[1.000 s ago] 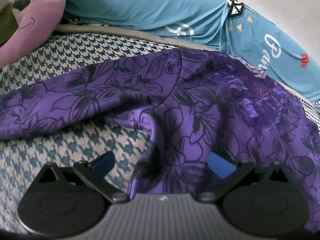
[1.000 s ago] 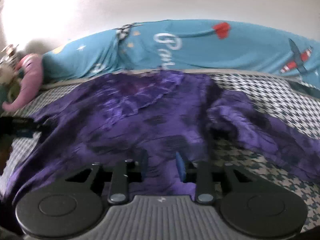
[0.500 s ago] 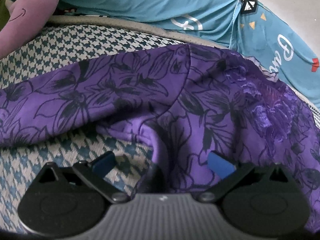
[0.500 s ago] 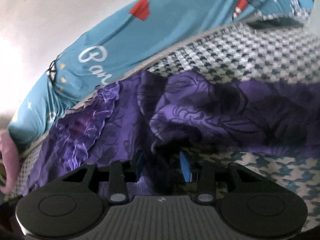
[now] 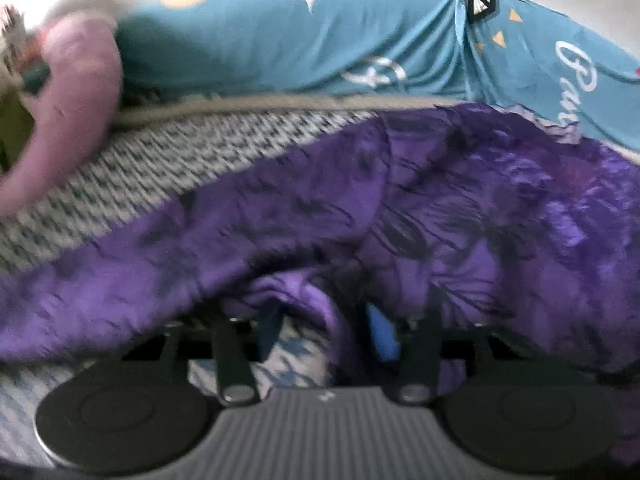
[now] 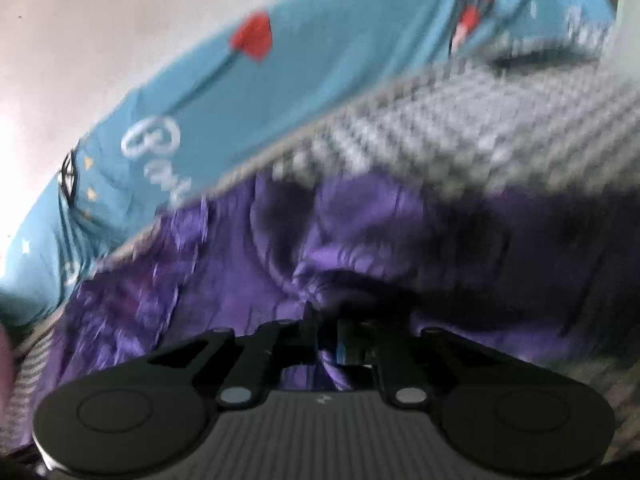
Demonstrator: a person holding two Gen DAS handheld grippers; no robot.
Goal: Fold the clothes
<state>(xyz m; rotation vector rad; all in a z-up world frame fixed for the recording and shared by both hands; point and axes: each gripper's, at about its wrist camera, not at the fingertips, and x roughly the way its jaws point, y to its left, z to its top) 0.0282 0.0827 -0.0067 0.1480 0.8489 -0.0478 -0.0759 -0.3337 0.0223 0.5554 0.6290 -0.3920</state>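
**Purple garment pinched at both sides, no tidy fold visible**

The widest thing in both views is the houndstooth bed cover [image 5: 132, 168], grey-white with dark teeth, which carries everything else. Behind it, along the wall, lies a long turquoise cushion [image 5: 280, 40] with stars and white lettering, and at the far left of the left wrist view a pink soft toy [image 5: 68, 104] leans on the cover.

On the cover lies the purple floral garment [image 5: 460, 208]. It is spread wide but rumpled, with a long part running out to the left in the left view and another to the right in the right view. No clean folded edge can be seen, so I judge that most of the folding is left to do.

The left gripper [image 5: 324, 330] has its two blue pads drawn in, with a ridge of the purple cloth standing between them; both pictures are blurred, so it is probably clamped on this cloth, but I cannot be fully sure. The right gripper [image 6: 326, 340] has its fingers nearly together, and a bunch of the same garment is squeezed between them.

With both sides caught, the moment seems to be the carrying of cloth inward for a fold.
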